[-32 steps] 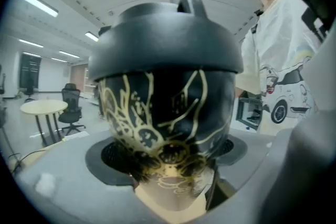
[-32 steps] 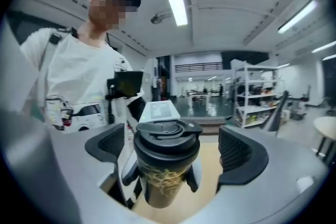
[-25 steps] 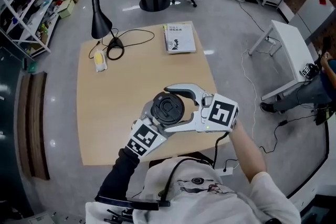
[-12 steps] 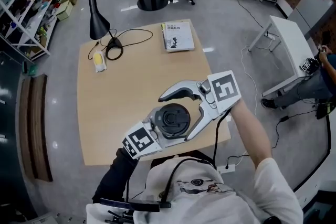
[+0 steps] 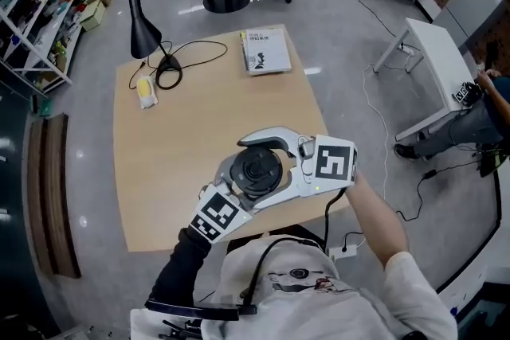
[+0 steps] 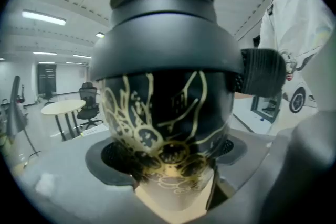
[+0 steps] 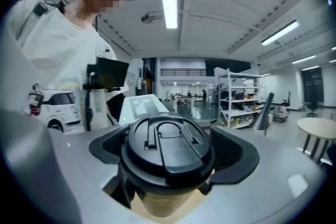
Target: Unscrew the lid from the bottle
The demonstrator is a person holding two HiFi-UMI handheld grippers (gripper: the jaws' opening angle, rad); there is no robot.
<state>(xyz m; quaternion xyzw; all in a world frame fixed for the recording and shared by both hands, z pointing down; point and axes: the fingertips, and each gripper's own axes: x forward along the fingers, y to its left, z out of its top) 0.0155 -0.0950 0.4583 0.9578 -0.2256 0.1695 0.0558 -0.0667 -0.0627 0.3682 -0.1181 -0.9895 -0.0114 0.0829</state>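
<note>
Left gripper clamps its ribbed black pads on the rounded, glossy black bottle with gold line art. Right gripper, jaws just tightened slightly, grips the round matte black lid.

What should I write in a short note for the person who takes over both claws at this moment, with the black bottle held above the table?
Left claw: shut on the body of the black bottle with gold drawing, held upright above the wooden table.
Right claw: shut on the black lid.
Done: both grips are set. The lid is still on the bottle; how loose it is cannot be seen.
Left: keep the bottle steady, turn the lid until free, lift it off.
</note>
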